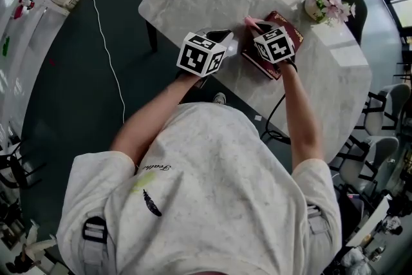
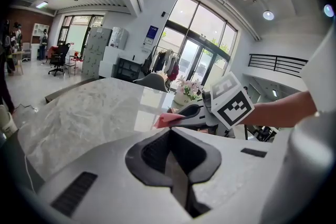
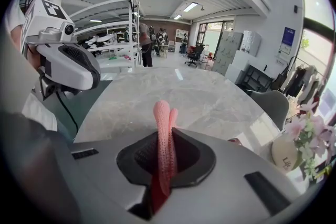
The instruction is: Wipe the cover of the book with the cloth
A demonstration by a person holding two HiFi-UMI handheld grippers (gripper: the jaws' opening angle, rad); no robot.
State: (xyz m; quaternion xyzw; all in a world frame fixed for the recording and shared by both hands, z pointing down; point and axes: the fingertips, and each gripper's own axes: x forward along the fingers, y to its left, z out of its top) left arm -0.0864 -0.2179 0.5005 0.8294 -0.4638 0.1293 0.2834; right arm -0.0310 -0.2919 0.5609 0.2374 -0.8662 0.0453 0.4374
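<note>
Clearly, the right gripper (image 3: 165,165) pinched the pink knitted cloth (image 3: 164,131) over the dark red book (image 1: 291,30), upper centre-right, yet the closed, empty left gripper (image 2: 176,165) held nothing, so wiping might slide the book.

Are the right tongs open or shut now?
Shut: the right tongs pinch the pink cloth, which sticks up between them.

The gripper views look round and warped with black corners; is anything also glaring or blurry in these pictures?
Left gripper view: wide-angle bending, dark rim, windows washed out, their light mirrored on the table. Right gripper view: same bending; cloth fairly sharp up close, flowers soft at the edge. Head view: sharp, with bright window glare on the table.
</note>
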